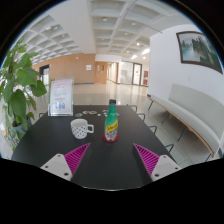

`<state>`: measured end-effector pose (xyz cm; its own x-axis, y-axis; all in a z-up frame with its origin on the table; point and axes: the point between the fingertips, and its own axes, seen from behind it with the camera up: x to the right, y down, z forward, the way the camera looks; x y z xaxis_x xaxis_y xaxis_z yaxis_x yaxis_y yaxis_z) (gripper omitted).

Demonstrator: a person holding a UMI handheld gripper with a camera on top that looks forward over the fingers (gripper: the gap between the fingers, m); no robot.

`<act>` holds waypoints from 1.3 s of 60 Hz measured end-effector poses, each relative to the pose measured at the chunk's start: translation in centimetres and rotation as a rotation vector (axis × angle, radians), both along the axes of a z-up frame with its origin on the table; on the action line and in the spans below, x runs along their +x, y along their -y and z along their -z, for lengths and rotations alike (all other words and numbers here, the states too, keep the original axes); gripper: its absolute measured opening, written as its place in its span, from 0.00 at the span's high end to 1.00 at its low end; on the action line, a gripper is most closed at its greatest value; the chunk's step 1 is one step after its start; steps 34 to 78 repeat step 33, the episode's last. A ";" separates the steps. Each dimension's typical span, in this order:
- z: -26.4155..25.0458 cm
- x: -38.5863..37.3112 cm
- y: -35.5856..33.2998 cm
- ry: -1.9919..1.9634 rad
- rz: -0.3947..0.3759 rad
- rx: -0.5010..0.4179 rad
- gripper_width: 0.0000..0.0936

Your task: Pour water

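A colourful bottle [112, 123] with a red cap stands upright on the dark table [100, 165], beyond my fingers and about midway between them. A white mug [79, 128] with dark dots stands to its left, handle toward the bottle. My gripper [111, 156] is open and empty, its pink-padded fingers [72, 157] spread wide over the table, well short of both objects.
A leafy potted plant [17, 88] stands at the table's left. A white bench or sofa [192, 108] runs along the right wall under a framed picture [196, 48]. A sign board [61, 96] stands beyond the table in an open hall.
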<state>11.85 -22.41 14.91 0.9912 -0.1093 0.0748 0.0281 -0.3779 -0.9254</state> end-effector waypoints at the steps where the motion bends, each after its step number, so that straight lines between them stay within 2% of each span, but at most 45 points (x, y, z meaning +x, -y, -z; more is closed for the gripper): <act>1: -0.1 -0.1 0.5 0.001 -0.001 -0.001 0.08; 19: -1.5 -0.9 5.0 0.008 -0.014 0.010 0.08; 27: -1.6 -1.2 5.3 0.015 -0.031 0.017 0.08; 78: -1.6 -1.0 5.3 0.026 -0.017 0.026 0.08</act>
